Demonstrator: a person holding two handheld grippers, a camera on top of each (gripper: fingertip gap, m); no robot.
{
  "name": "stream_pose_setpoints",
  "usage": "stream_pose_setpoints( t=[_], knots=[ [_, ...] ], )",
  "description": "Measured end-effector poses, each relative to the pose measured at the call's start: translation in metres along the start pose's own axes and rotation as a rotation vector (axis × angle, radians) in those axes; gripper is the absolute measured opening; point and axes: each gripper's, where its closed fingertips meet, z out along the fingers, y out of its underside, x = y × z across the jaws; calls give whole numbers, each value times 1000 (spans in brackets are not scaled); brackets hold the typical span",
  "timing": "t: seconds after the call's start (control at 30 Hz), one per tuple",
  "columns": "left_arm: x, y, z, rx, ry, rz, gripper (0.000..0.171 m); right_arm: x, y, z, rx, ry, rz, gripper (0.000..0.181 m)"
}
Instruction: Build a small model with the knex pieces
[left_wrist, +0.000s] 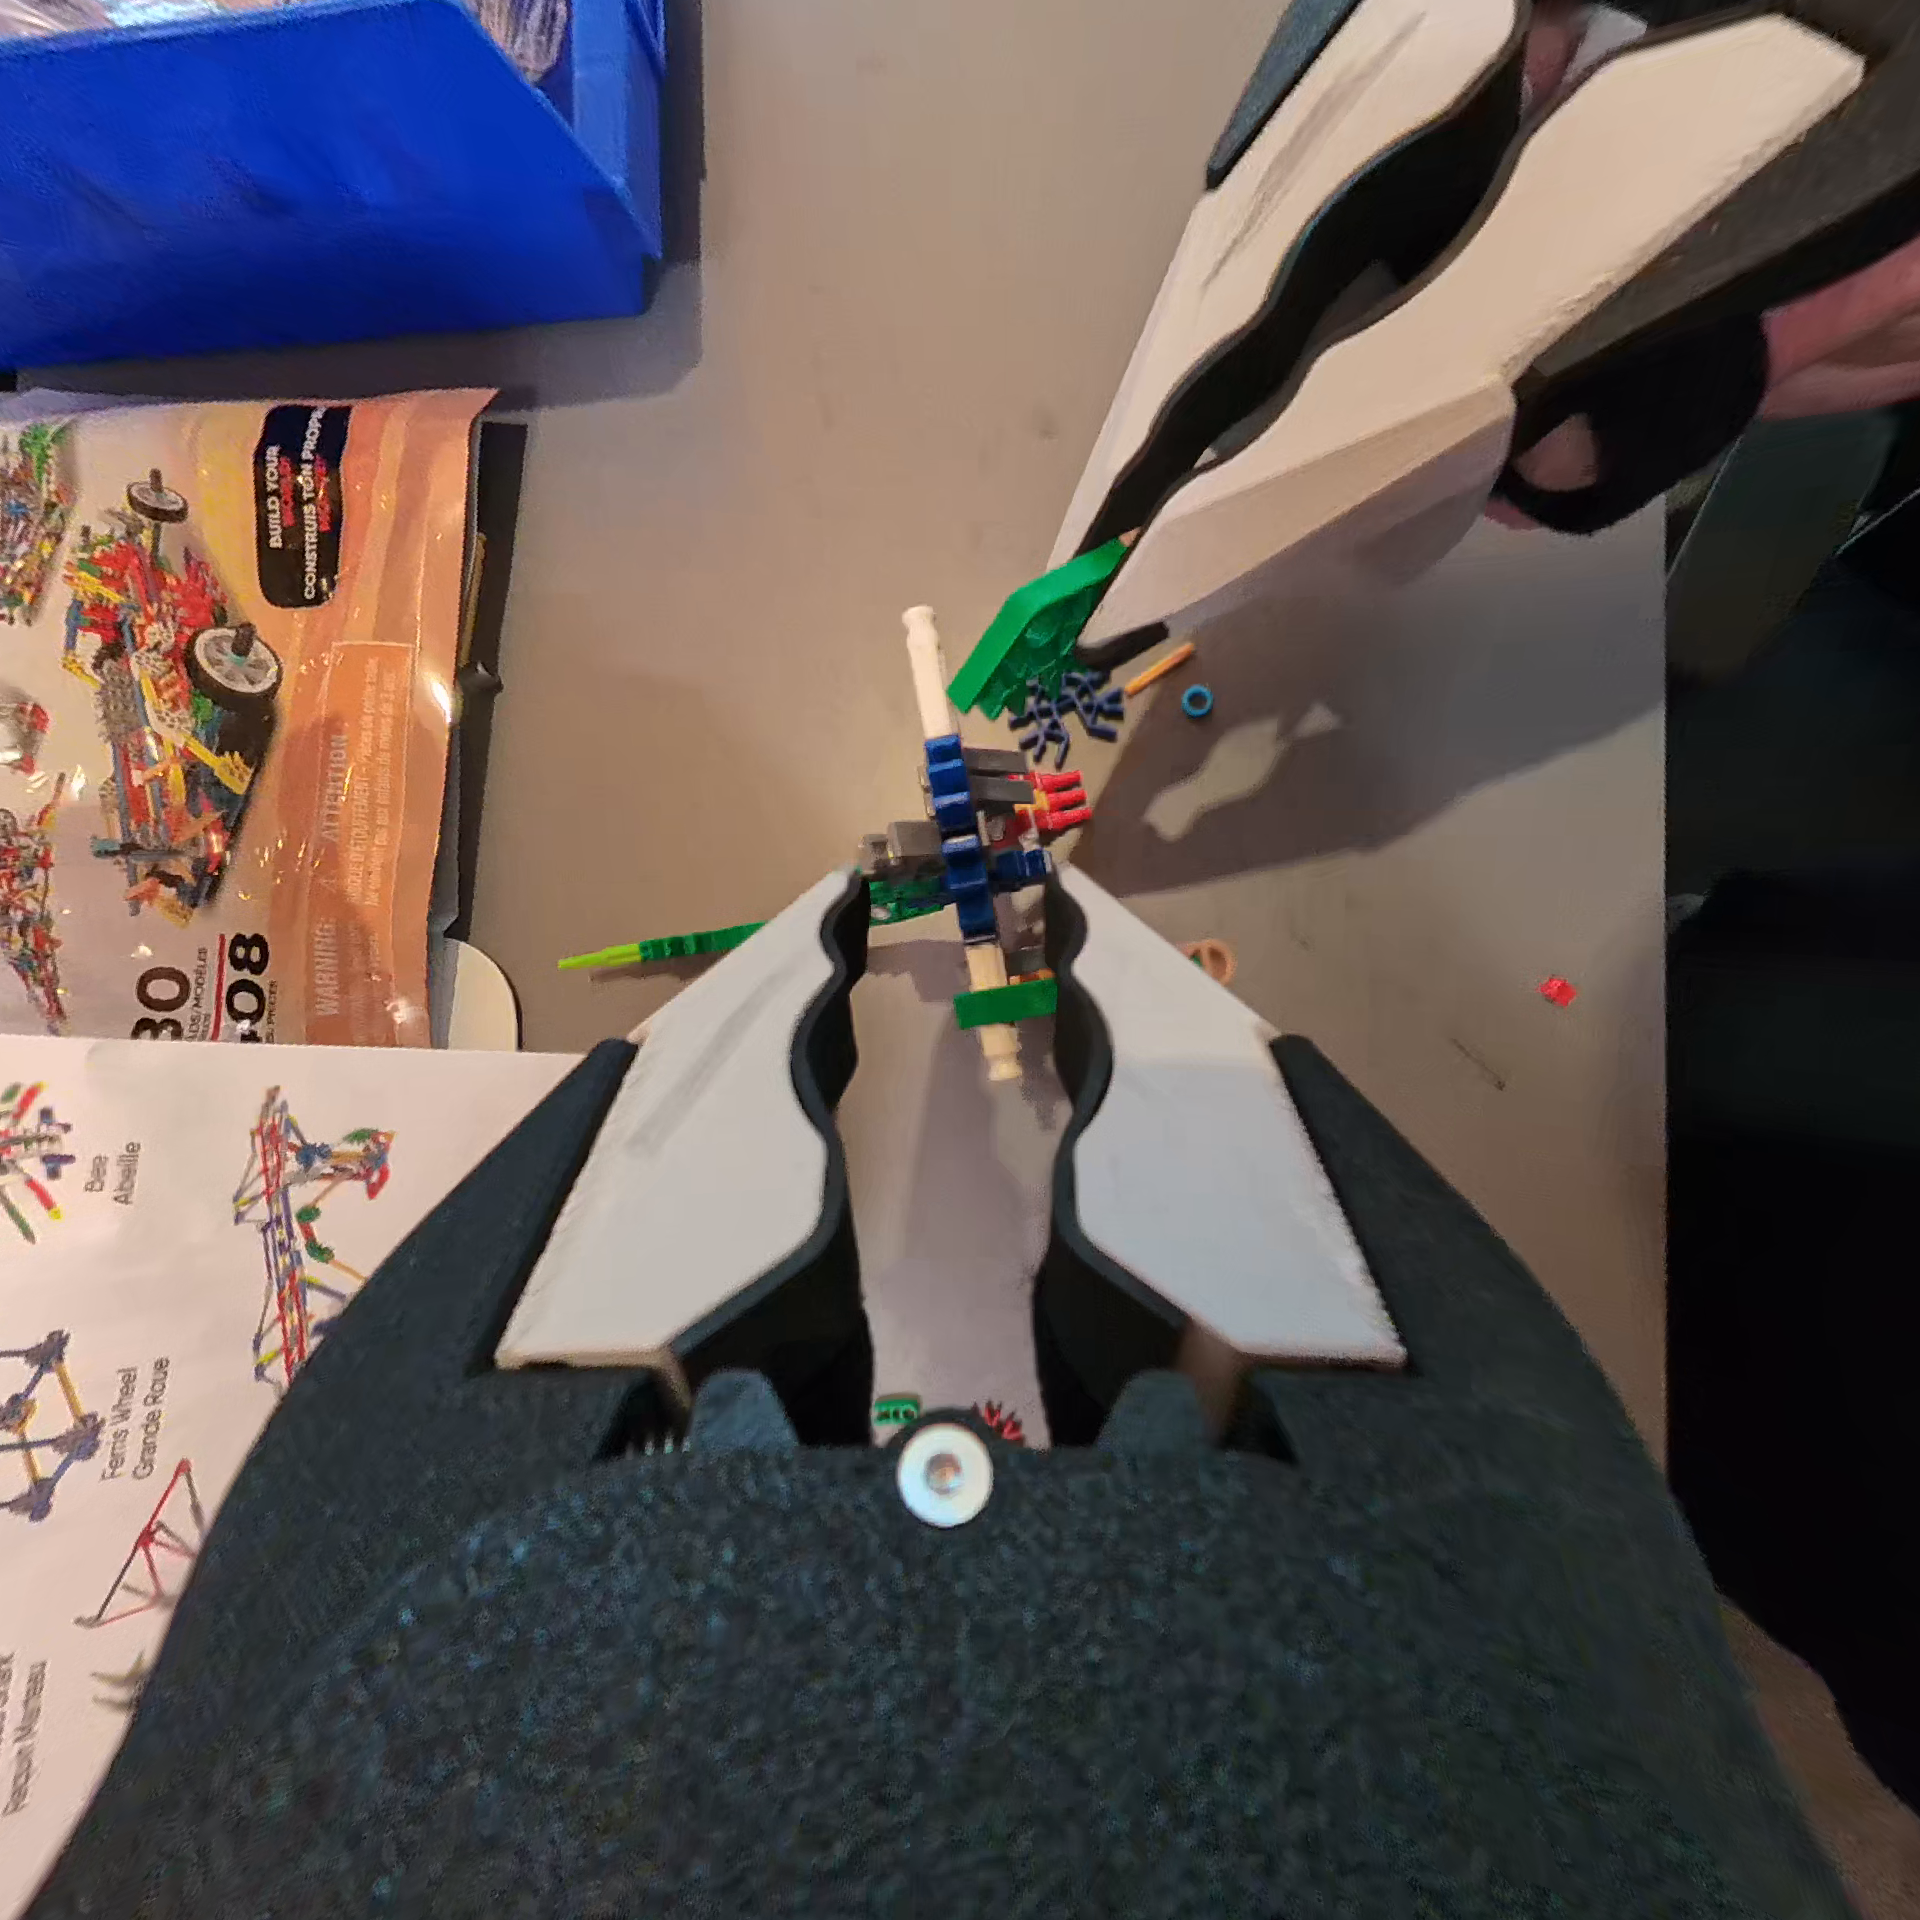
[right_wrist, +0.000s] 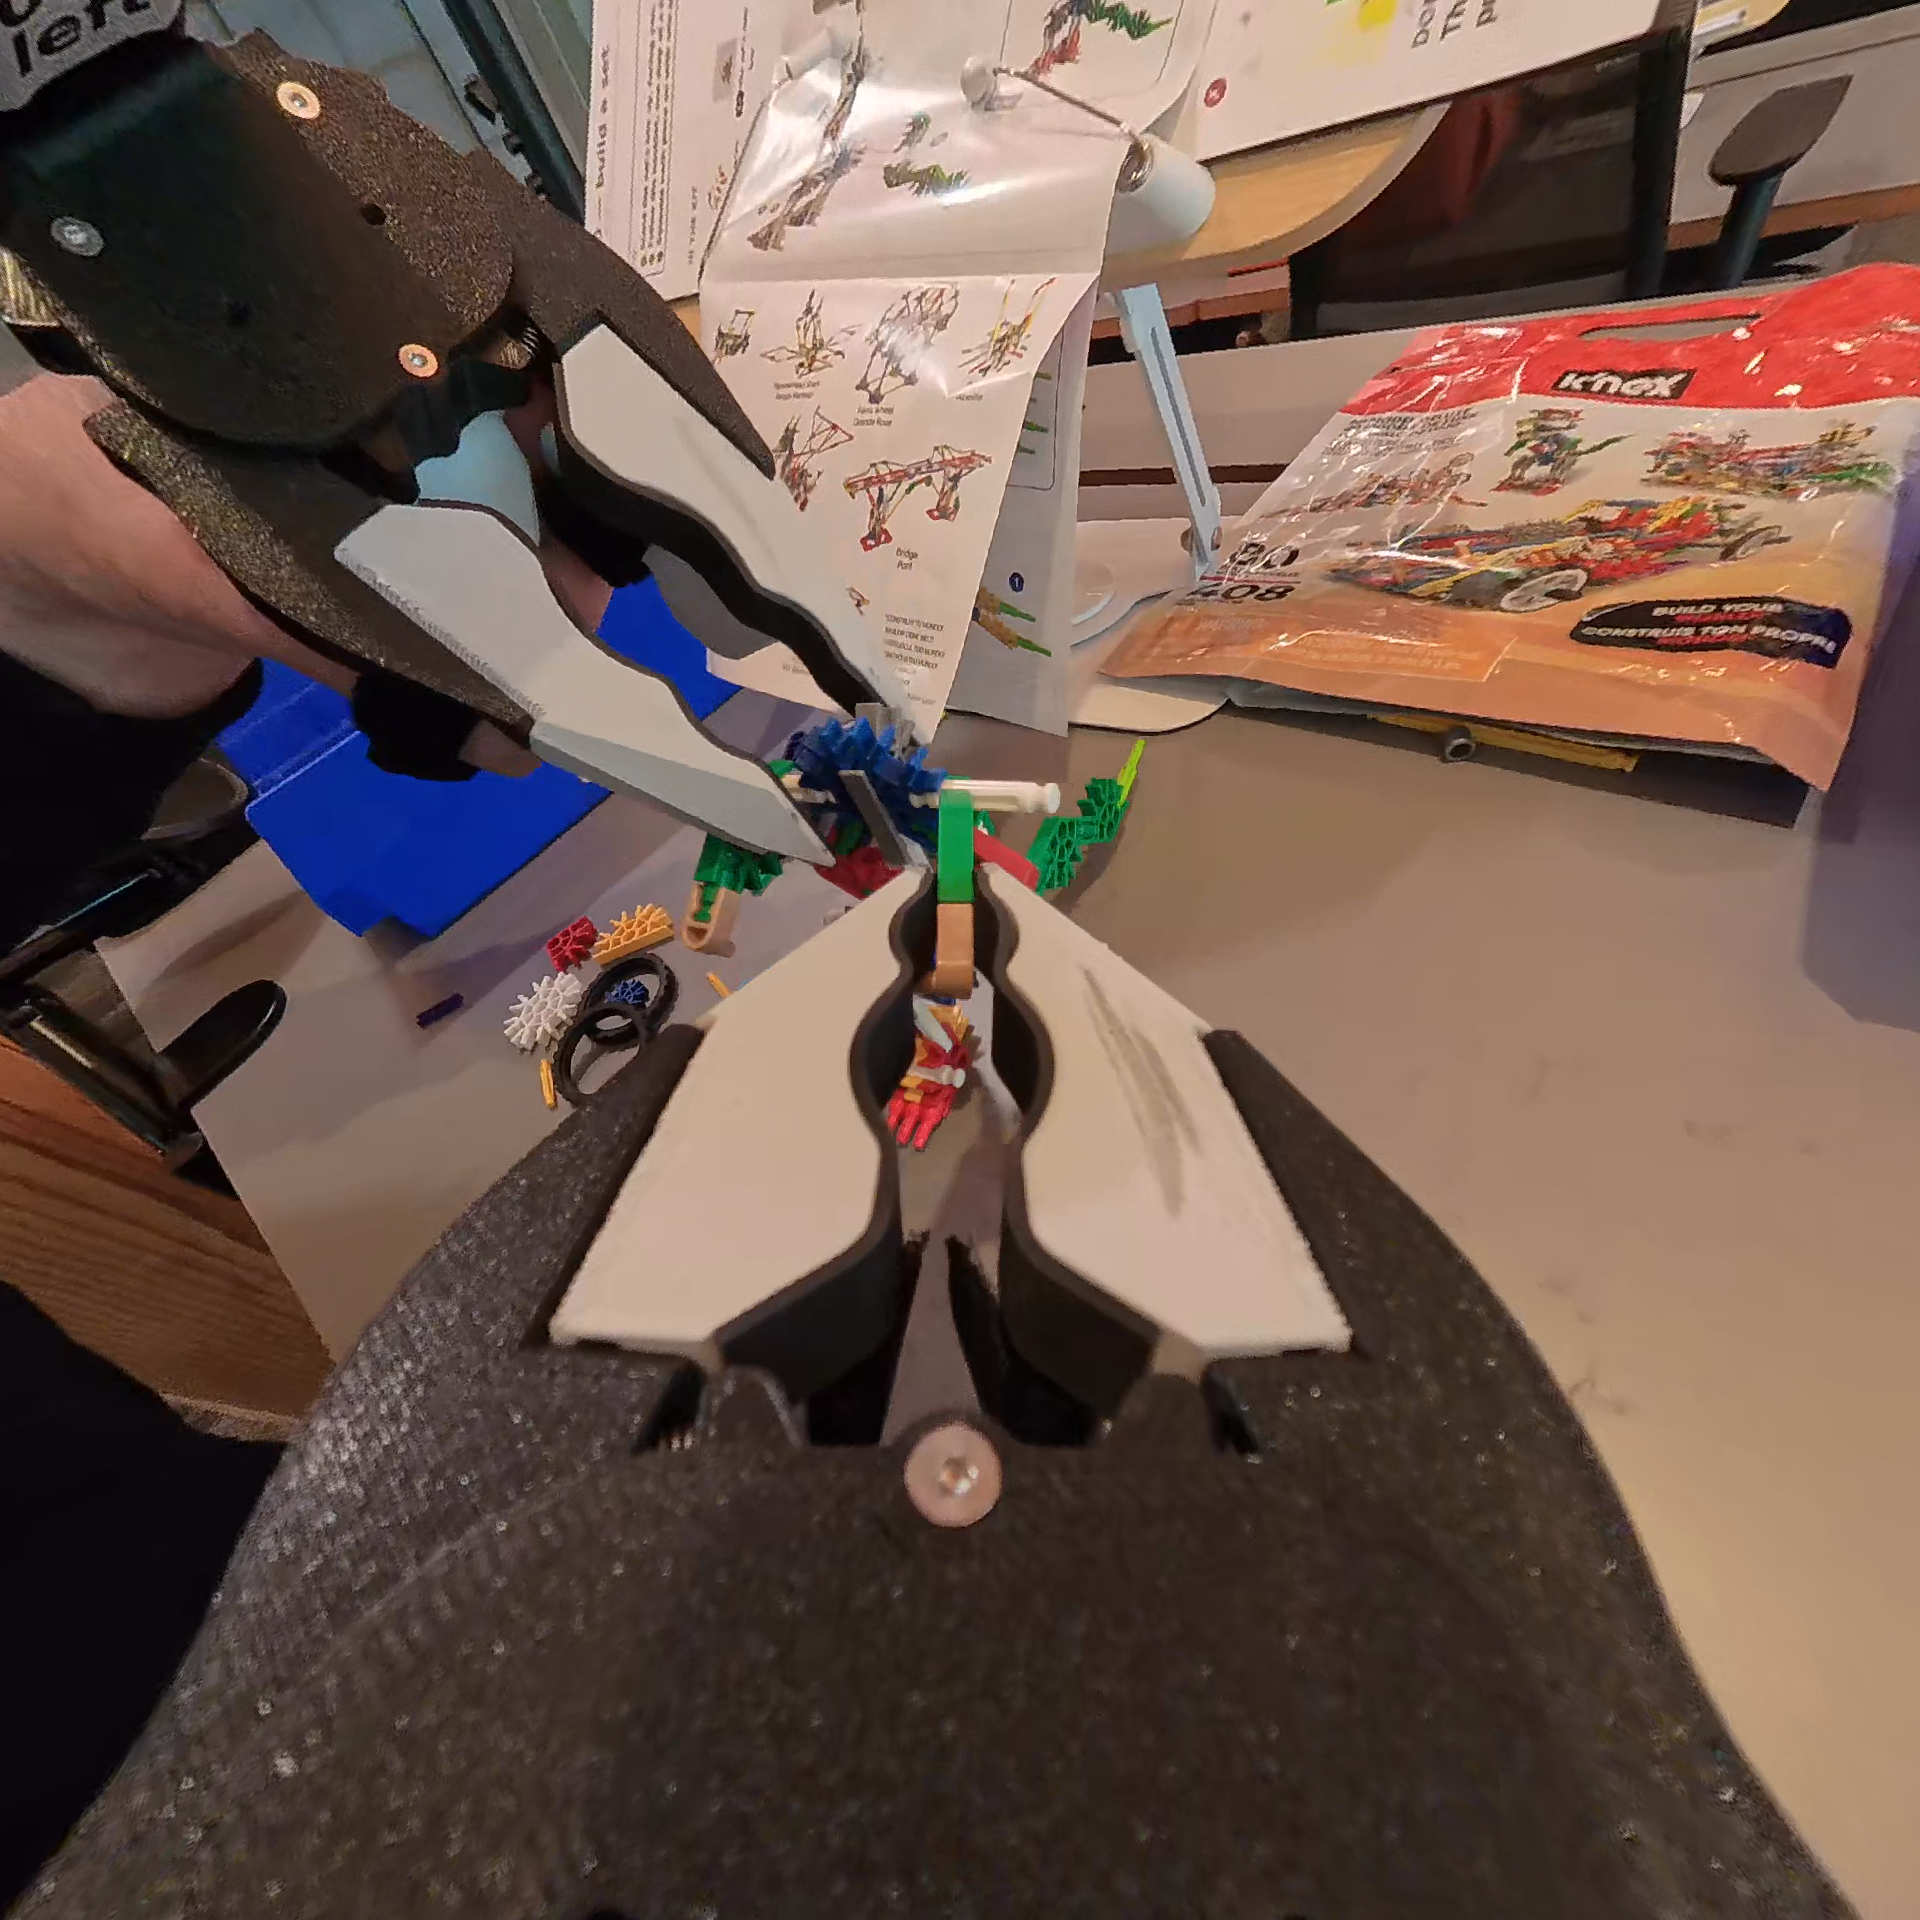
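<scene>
In the left wrist view, the left gripper (left_wrist: 956, 894) has its fingers clenched on a small toy model (left_wrist: 971, 831) of blue, grey and green pieces on a white rod, above the bench (left_wrist: 831, 468). Ahead and to the right, the right gripper (left_wrist: 1107, 592) grips a green piece (left_wrist: 1029, 634).

In the right wrist view, the green piece (right_wrist: 954, 847) sits pinched between the fingertips, a tan clip (right_wrist: 951, 945) joined behind it; the model (right_wrist: 873, 779) is just ahead.

In the left wrist view the small rod-and-connector model (left_wrist: 961, 842) sits mid-table btwn the left gripper (left_wrist: 951, 904) tips, w/ the right gripper (left_wrist: 1101, 592) coming in from the upper right, clamped on a flat connector piece (left_wrist: 1029, 634). Toy-set bag (left_wrist: 239, 717) is off to the left, storage bin (left_wrist: 312, 177) behind it, instruction sheet (left_wrist: 156, 1351) in front. Loose connectors (right_wrist: 582, 966) and tire rings (right_wrist: 613, 1013) lie on the table (right_wrist: 1455, 1039) left of the right gripper in its own view.
</scene>
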Motion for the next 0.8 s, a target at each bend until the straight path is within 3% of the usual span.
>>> stream_pose_setpoints(
  t=[0.5, 0.8],
  knots=[
    [-18, -18, 16, -28, 80, 65, 41, 16, -5, -1, 5, 73, -50, 6],
    [-8, -22, 28, -22, 206, 151, 19, 20, -7, 3, 11, 141, -97, 6]
  ],
)
